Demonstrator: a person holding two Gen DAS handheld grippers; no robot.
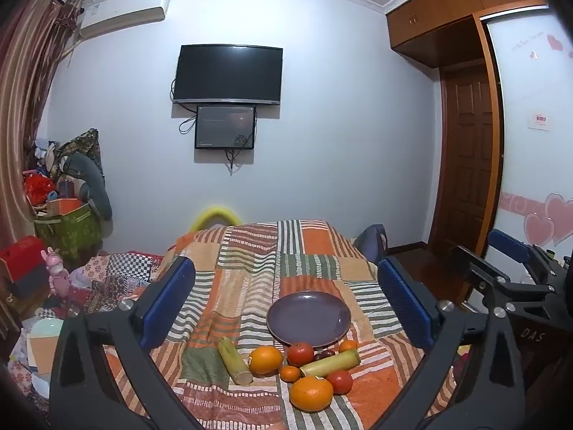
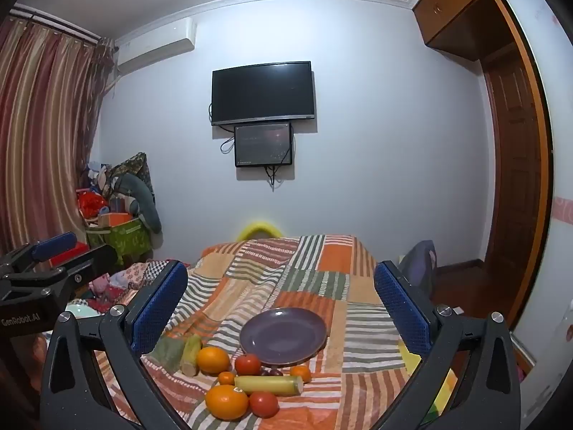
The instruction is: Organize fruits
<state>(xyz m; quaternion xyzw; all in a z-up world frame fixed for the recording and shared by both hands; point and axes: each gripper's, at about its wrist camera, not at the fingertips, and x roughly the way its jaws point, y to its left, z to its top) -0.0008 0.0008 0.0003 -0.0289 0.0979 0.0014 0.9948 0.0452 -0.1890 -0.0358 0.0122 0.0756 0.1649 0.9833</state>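
Note:
An empty purple plate (image 1: 308, 318) (image 2: 283, 335) sits on a striped patchwork cloth (image 1: 250, 268) (image 2: 315, 268). In front of it lies a pile of fruit: two big oranges (image 1: 265, 359) (image 1: 311, 393), two red tomatoes (image 1: 300, 353) (image 1: 339, 381), small tangerines (image 1: 289, 373), two yellow-green cane pieces (image 1: 234, 360) (image 1: 330, 362) and a dark small fruit (image 1: 324, 353). The same pile shows in the right wrist view (image 2: 247, 380). My left gripper (image 1: 286, 304) is open and empty, above and behind the pile. My right gripper (image 2: 281, 308) is open and empty too.
The right gripper (image 1: 508, 279) shows at the right edge of the left wrist view; the left gripper (image 2: 43, 268) shows at the left edge of the right wrist view. A TV (image 1: 227, 73) hangs on the far wall. Cluttered bags (image 1: 68, 225) stand left; a wardrobe (image 1: 465, 150) stands right.

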